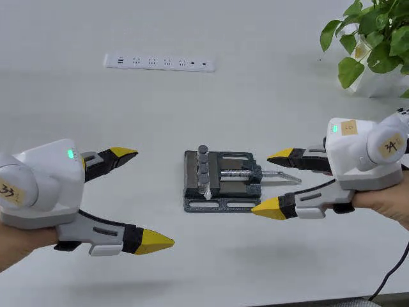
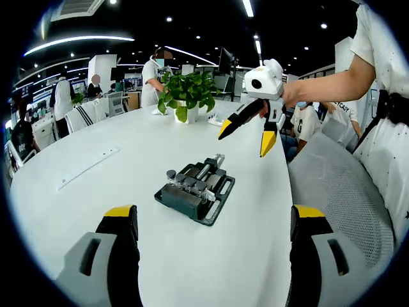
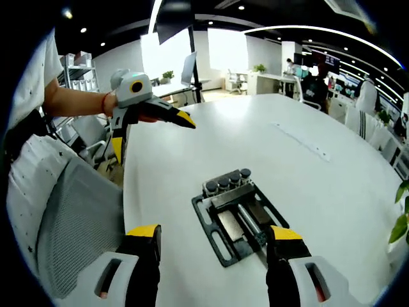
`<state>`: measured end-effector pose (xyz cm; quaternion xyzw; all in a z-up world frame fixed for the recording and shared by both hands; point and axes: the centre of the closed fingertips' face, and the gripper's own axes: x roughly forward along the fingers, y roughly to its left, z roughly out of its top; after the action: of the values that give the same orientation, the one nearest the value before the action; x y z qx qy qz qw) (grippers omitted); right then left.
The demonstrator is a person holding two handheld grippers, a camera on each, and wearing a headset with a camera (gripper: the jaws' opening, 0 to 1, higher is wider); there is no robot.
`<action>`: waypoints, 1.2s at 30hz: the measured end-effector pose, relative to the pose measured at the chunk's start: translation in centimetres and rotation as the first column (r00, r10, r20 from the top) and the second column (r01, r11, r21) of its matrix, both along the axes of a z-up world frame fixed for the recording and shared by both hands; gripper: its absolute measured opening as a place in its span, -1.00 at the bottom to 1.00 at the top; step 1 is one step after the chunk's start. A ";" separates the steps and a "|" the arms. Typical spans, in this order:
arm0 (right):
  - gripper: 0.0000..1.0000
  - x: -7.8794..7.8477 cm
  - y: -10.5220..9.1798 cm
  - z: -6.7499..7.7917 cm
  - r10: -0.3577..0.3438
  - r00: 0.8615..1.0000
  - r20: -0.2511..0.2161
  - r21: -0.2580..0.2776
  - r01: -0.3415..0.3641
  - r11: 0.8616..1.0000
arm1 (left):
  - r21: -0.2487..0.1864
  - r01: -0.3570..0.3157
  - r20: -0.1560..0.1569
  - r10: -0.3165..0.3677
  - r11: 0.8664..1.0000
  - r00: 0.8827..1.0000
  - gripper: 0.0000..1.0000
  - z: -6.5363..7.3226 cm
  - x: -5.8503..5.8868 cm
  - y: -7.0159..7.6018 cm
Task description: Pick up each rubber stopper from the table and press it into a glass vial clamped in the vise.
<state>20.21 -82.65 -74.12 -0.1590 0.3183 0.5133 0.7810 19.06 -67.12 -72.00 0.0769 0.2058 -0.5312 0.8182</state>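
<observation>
A black vise [image 1: 220, 182] sits mid-table and clamps a row of several glass vials [image 1: 203, 169], each capped by a dark grey stopper. The vise [image 2: 195, 190] and vials [image 2: 185, 181] lie ahead of my left gripper [image 2: 214, 214], which is open with nothing between its jaws. My right gripper [image 3: 214, 231] is open too, with the vise [image 3: 239, 214] and vials [image 3: 227, 182] just beyond it. In the head view the left gripper [image 1: 150, 197] hovers left of the vise. The right gripper [image 1: 263, 182] is close to the vise's screw end. Neither touches it.
A white power strip [image 1: 160, 62] lies at the far side of the table. A potted plant [image 1: 377, 38] stands at the far right. A black cable [image 1: 396, 268] hangs at the near right edge. A mesh chair [image 2: 339, 192] stands beside the table.
</observation>
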 end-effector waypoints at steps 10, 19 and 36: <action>0.61 -1.0 -1.2 -0.5 -0.060 0.998 0.022 0.080 0.058 0.995 | 0.014 -0.006 -0.010 0.007 1.000 1.000 0.99 -0.9 -0.1 0.3; 0.72 -1.7 -1.8 -1.5 -0.082 0.996 0.024 0.114 0.079 0.990 | 0.025 -0.011 -0.020 0.011 1.000 1.000 0.99 -1.5 0.0 0.4; 0.79 -2.0 -2.1 -1.7 -0.098 0.995 0.015 0.132 0.095 0.987 | 0.030 -0.017 -0.028 0.018 0.999 0.999 0.99 -2.0 -0.1 1.0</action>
<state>18.21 -84.77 -75.80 -0.0973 0.2831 0.4928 0.8170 18.97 -66.16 -73.98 0.0798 0.2260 -0.5219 0.8186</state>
